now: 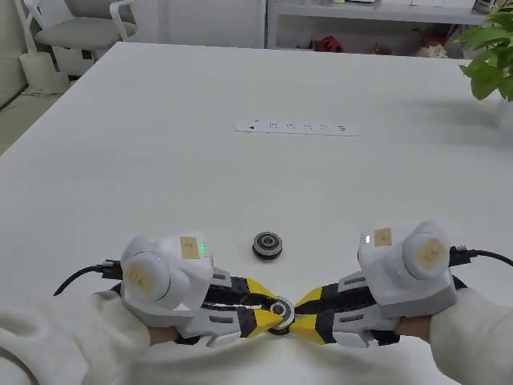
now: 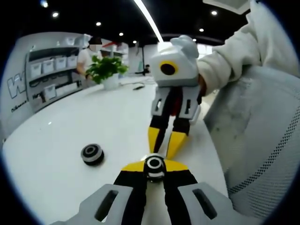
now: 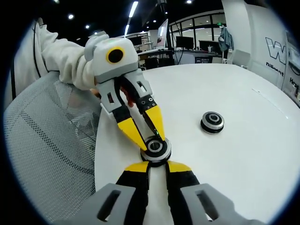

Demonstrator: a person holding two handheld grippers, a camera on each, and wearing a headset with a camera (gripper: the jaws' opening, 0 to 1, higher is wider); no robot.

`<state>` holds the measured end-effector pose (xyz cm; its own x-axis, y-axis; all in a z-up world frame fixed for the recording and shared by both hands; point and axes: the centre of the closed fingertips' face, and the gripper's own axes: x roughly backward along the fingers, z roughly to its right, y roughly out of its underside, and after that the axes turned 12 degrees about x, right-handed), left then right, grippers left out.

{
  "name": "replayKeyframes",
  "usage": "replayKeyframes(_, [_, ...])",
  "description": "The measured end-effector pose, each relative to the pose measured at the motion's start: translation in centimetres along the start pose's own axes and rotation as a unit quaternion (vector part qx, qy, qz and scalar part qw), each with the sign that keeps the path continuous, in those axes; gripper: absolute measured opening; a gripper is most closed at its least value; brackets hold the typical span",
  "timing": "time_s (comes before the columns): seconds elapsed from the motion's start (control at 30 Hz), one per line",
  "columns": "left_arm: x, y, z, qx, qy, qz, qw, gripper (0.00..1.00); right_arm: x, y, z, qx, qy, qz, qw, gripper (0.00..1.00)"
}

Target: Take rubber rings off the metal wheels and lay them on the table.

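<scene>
A small metal wheel with a black rubber ring is held just above the table's near edge, between both grippers. My left gripper comes in from the left and is shut on the wheel, its yellow tips on either side. From the right, my right gripper pinches the wheel's edge. In the left gripper view the right gripper points down at the wheel. A second wheel with its ring lies flat on the white table, a little beyond the grippers.
A flush power strip sits in the table's middle. A green plant stands at the far right corner, an office chair beyond the far left. A mesh chair back is close behind the near edge.
</scene>
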<state>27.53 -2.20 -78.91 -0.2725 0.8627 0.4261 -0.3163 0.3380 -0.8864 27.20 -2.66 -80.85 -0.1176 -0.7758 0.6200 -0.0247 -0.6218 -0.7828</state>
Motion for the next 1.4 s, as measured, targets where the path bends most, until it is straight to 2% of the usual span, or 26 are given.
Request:
replayKeyframes(0.3, [-0.03,-0.05,-0.01,0.000,0.001,0.002,1.0000,0.13,0.08,0.10,0.14,-0.001,0.006,-0.013,0.9999,0.05])
replayKeyframes(0.47, [-0.10,-0.06,-0.07,-0.001,0.001,0.002,1.0000,0.13,0.10,0.24,0.34,-0.023,0.006,-0.018,0.9996,0.04])
replayKeyframes(0.7, [-0.15,-0.08,-0.13,0.004,0.003,0.003,1.0000,0.13,0.10,0.26,0.37,-0.020,0.005,-0.019,0.9996,0.03])
replayKeyframes(0.77, [-0.16,-0.08,-0.16,0.004,0.002,0.005,1.0000,0.13,0.13,0.34,0.38,-0.045,0.004,-0.019,0.9988,0.03])
replayKeyframes(0.83, [-0.17,-0.09,-0.17,0.005,0.001,0.005,1.0000,0.13,0.17,0.47,0.41,-0.090,0.008,-0.018,0.9958,0.02])
replayKeyframes(0.93, [-0.21,-0.10,-0.19,0.007,0.002,0.003,1.0000,0.13,0.23,0.53,0.52,-0.122,0.008,-0.011,0.9924,0.01])
replayKeyframes(1.07, [-0.24,-0.11,-0.17,0.005,0.000,0.002,1.0000,0.13,0.22,0.58,0.62,-0.113,0.012,-0.016,0.9933,0.01])
replayKeyframes(1.17, [-0.19,-0.10,-0.24,0.004,-0.002,0.001,1.0000,0.13,0.21,0.54,0.74,-0.101,0.021,-0.009,0.9946,0.01])
replayKeyframes(1.2, [-0.16,-0.10,-0.24,0.005,-0.001,0.002,1.0000,0.13,0.18,0.52,0.78,-0.102,0.021,-0.008,0.9945,0.00])
replayKeyframes(1.23, [-0.16,-0.09,-0.23,0.004,0.000,0.002,1.0000,0.13,0.16,0.61,0.71,-0.134,0.022,-0.011,0.9907,0.00])
replayKeyframes(1.4, [-0.16,-0.07,-0.26,0.004,-0.001,0.003,1.0000,0.13,0.12,0.61,0.85,-0.126,0.018,-0.012,0.9918,0.00])
